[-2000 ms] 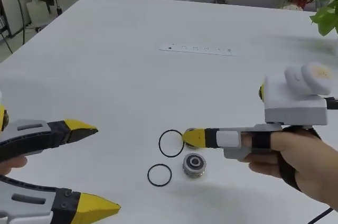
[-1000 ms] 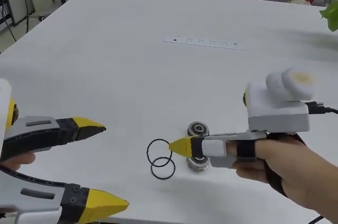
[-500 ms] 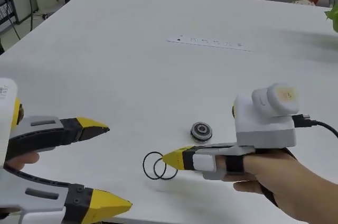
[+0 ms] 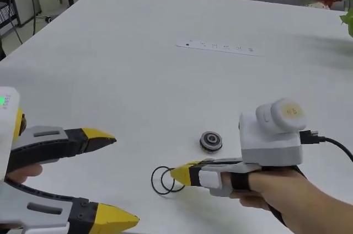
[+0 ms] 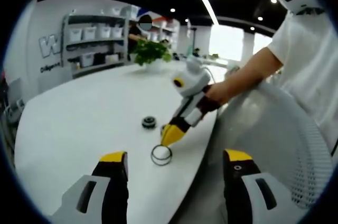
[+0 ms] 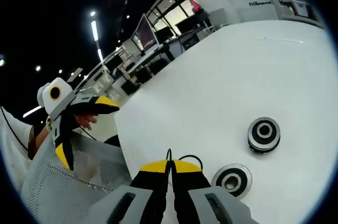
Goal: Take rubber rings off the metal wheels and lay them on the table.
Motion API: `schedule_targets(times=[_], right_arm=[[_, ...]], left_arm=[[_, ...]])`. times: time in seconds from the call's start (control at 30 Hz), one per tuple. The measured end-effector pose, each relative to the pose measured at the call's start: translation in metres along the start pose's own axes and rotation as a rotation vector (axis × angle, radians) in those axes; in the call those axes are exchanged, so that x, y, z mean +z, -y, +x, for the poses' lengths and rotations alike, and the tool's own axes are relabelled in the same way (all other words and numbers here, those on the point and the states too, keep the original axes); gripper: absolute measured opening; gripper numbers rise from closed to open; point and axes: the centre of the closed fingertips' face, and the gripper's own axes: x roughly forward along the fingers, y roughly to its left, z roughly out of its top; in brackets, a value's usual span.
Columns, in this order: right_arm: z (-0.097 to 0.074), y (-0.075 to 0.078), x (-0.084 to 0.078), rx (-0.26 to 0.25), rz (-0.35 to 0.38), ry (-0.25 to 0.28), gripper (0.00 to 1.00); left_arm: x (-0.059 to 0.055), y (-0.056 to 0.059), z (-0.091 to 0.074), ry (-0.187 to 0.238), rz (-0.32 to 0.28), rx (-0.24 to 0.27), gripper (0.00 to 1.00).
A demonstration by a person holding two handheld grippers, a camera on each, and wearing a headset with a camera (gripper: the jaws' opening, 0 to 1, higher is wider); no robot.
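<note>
Two thin black rubber rings (image 4: 163, 181) lie overlapping on the white table (image 4: 138, 79) near its front edge. My right gripper (image 4: 179, 174) is shut, its yellow tips pinching the edge of one ring (image 6: 186, 157). A metal wheel (image 4: 210, 141) lies just beyond it. The right gripper view shows two wheels, one farther (image 6: 263, 134) and one close beside the jaws (image 6: 232, 179). My left gripper (image 4: 124, 181) is held open and empty at the lower left, apart from the rings (image 5: 161, 154). It faces the right gripper (image 5: 169, 136) and a wheel (image 5: 149, 122).
A flush power strip (image 4: 215, 46) is set in the table's middle. A mesh chair (image 5: 274, 129) stands by the near table edge. A potted plant (image 4: 347, 16) stands at the far right, and shelves line the back wall.
The right gripper has drawn back toward the near edge with a ring, which now overlaps the other ring. One wheel has come out from behind the gripper. The left gripper stays open.
</note>
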Motion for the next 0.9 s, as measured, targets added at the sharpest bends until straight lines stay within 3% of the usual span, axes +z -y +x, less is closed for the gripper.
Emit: schedule_targets(times=[0.1, 0.17, 0.57, 0.7, 0.9], right_arm=[[0.0010, 0.0010, -0.0020, -0.008, -0.002, -0.007, 0.00], [0.0016, 0.0041, -0.0041, -0.034, -0.050, -0.018, 0.00], [0.0062, 0.0026, -0.0059, -0.042, -0.102, -0.028, 0.00], [0.0070, 0.0044, -0.0073, -0.063, -0.158, -0.041, 0.00], [0.0070, 0.0052, -0.0077, -0.061, -0.151, -0.045, 0.02]], left_arm=[[-0.0002, -0.0001, -0.0001, 0.000, 0.000, 0.000, 0.75], [-0.0001, -0.0003, -0.0002, 0.000, 0.000, 0.001, 0.75], [-0.0010, -0.0009, -0.0004, -0.005, 0.000, 0.005, 0.73], [-0.0006, -0.0016, -0.0006, -0.003, -0.003, 0.008, 0.73], [-0.0015, -0.0011, -0.0004, -0.008, -0.005, 0.005, 0.73]])
